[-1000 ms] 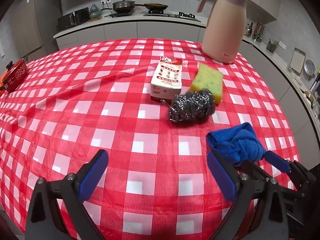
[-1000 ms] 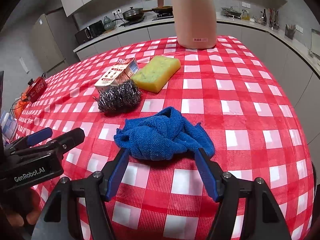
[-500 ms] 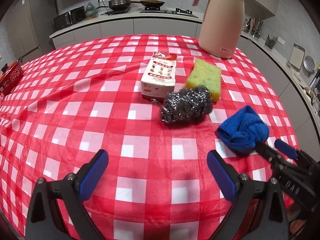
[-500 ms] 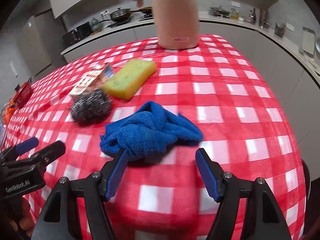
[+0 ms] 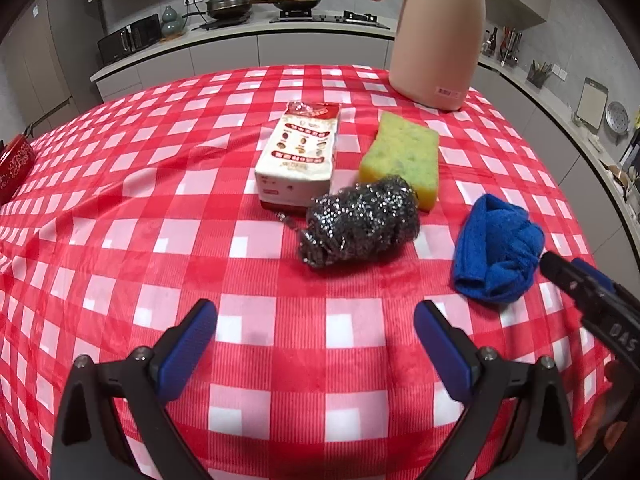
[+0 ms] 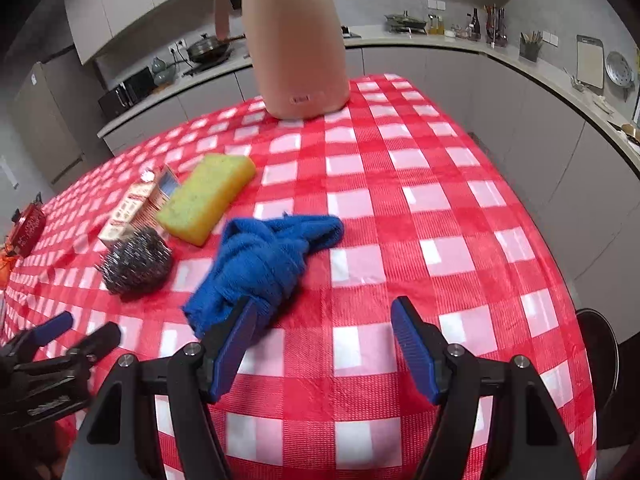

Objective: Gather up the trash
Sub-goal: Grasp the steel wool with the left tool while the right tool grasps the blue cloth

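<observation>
Both grippers tilt steeply down over the red-checked tablecloth. The left gripper has its jaws spread wide with only bare cloth between them; ahead of them lie the steel scourer, the white snack packet and the yellow sponge, clustered together. The right gripper also stands open, nothing pinched. The blue rag lies just ahead of its left finger, touching the tip, no longer centred between the jaws as a second ago. The pink jug now stands straight ahead of the right jaws, far off. In the left view the scourer and packet have drawn nearer.
</observation>
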A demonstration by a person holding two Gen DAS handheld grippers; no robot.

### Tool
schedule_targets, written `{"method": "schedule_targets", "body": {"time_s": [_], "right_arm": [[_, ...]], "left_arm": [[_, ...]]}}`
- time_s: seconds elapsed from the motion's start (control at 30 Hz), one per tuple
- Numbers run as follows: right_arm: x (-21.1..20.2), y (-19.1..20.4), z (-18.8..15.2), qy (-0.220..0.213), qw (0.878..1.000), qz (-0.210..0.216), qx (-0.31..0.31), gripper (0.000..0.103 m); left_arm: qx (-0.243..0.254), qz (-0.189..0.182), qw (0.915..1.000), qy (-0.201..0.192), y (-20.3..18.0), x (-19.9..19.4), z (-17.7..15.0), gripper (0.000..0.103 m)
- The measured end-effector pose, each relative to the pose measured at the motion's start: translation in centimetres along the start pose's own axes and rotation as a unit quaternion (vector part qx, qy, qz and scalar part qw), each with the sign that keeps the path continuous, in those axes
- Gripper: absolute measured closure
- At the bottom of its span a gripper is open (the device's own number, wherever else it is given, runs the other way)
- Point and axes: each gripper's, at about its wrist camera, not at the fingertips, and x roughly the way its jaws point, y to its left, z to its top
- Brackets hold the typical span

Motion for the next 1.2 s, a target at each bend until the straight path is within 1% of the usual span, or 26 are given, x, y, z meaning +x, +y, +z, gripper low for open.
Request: {"method": "schedule_targets", "body": {"time_s": [0.13,0.2,0.37,0.53,0.57,0.6,0.63,0.67,0.7,0.73,0.77,0.83,0.93,0.97,1.0,1.03,1.2], "right_arm": [[0.1,0.6,0.7,-0.004,1.0,0.017,-0.001,0.031],[0.8,1.1,0.8,0.005,1.0,0.025,-0.003,0.029],[2.7,2.0,1.0,0.029,0.999,0.037,-0.004,0.029],[4.2,2.5,1.2,0.042,0.999,0.029,-0.014,0.029],[4.2,2.5,1.2,0.037,0.999,0.027,-0.016,0.03],[4.3,2.5,1.2,0.036,0.999,0.031,-0.017,0.035],[4.3,2.5,1.3,0.034,0.999,0.033,-0.018,0.039],[4.4,2.5,1.3,0.033,0.999,0.035,-0.02,0.051],[4.4,2.5,1.4,0.033,0.999,0.035,-0.022,0.053],[4.5,2.5,1.4,0.033,0.999,0.035,-0.023,0.054],[4.5,2.5,1.4,0.033,0.998,0.036,-0.025,0.055],[4.5,2.5,1.4,0.032,0.998,0.037,-0.026,0.056],[4.4,2.4,1.4,0.031,0.998,0.037,-0.028,0.057],[4.4,2.3,1.4,0.03,0.998,0.038,-0.029,0.058],[4.4,2.2,1.4,0.029,0.998,0.039,-0.028,0.059],[4.4,2.2,1.4,0.028,0.998,0.04,-0.027,0.06],[4.1,1.9,1.4,0.023,0.999,0.042,-0.025,0.063]], "left_arm": [[0.003,0.0,1.0,-0.004,-0.2,0.3,0.4,0.004],[0.007,0.002,1.0,-0.006,-0.4,0.4,0.6,0.004],[0.014,0.003,0.9998,-0.013,-1.0,0.8,1.4,0.004],[0.018,0.008,0.9997,-0.014,-1.4,2.1,2.3,0.004],[0.014,0.004,0.9998,-0.012,-1.4,2.3,2.4,0.004],[0.01,0.0,0.9999,-0.011,-1.3,2.5,2.5,0.004],[0.008,-0.002,0.9999,-0.012,-1.2,2.6,2.5,0.008],[0.007,-0.005,0.9999,-0.013,-1.2,2.7,2.5,0.012],[0.008,-0.007,0.9999,-0.013,-1.2,2.7,2.5,0.015],[0.01,-0.01,0.9998,-0.011,-1.3,2.9,2.4,0.021],[0.012,-0.014,0.9998,-0.009,-1.4,3.1,2.4,0.029],[0.013,-0.024,0.9996,-0.005,-1.5,3.3,2.3,0.039],[0.014,-0.032,0.9993,-0.012,-1.6,3.2,2.3,0.049],[0.013,-0.037,0.9991,-0.014,-1.6,3.1,2.3,0.064],[0.014,-0.04,0.999,-0.015,-1.5,3.0,2.2,0.067],[0.012,-0.044,0.9989,-0.014,-1.4,2.9,2.2,0.068],[0.007,-0.056,0.9983,-0.016,-1.2,2.5,1.8,0.078]]}}
